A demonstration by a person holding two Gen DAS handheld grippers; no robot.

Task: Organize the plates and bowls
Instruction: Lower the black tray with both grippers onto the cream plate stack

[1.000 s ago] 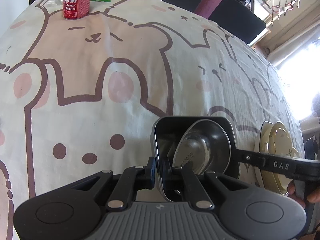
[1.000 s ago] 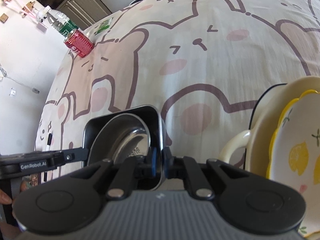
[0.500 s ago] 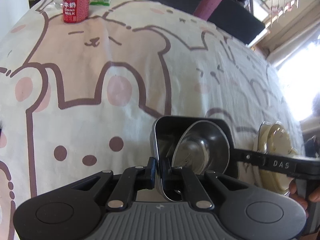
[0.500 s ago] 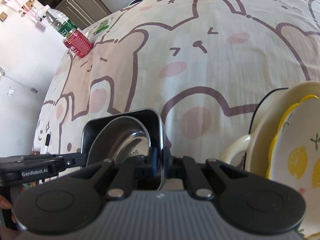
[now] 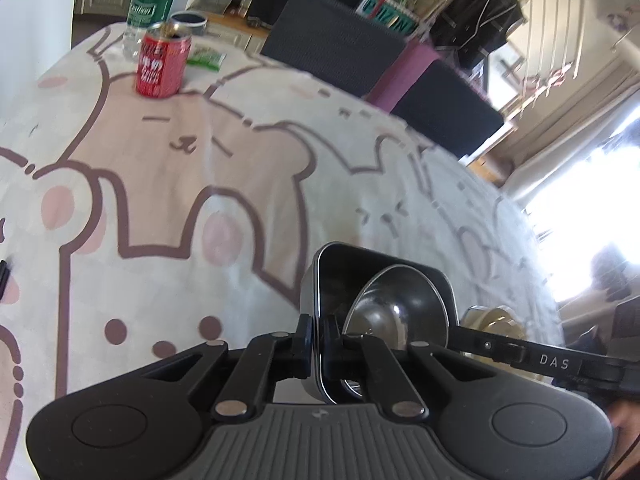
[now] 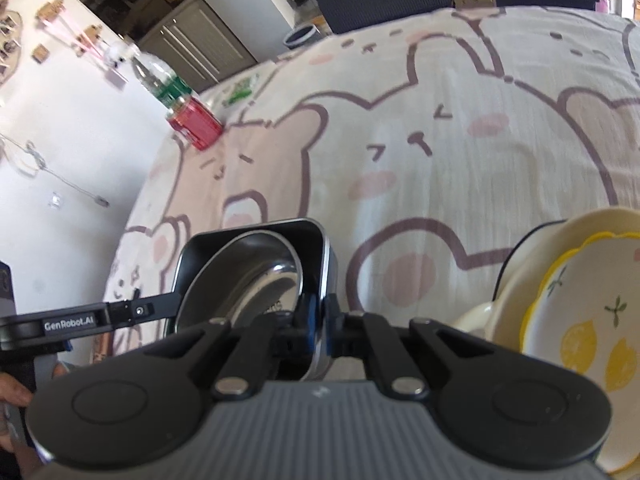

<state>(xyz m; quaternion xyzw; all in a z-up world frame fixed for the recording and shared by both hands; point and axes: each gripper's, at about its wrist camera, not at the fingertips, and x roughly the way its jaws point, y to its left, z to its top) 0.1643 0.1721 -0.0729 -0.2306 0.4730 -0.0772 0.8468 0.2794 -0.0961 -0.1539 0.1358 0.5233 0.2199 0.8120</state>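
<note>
A square steel container [image 5: 340, 264] holds a round steel bowl [image 5: 400, 300] that leans tilted inside it. My left gripper [image 5: 319, 340] is shut on the container's left wall. My right gripper [image 6: 319, 316] is shut on its right wall [image 6: 326, 264], with the steel bowl [image 6: 248, 276] seen inside. The container is held between both grippers above the bear-print tablecloth. A cream handled dish [image 6: 516, 280] with a yellow lemon-print plate [image 6: 584, 320] in it sits at the right; it also shows in the left wrist view [image 5: 496, 316].
A red milk can [image 5: 162, 64] and a clear water bottle [image 5: 150, 4] stand at the far left corner, with a green packet [image 5: 206, 58] beside them. Dark chairs [image 5: 332, 40] line the far table edge. The bear-print cloth [image 5: 200, 160] covers the table.
Both grippers have lifted and tilted up with the container still held; the views now show more of the room beyond the table. The can and bottle appear lower in the frame.
</note>
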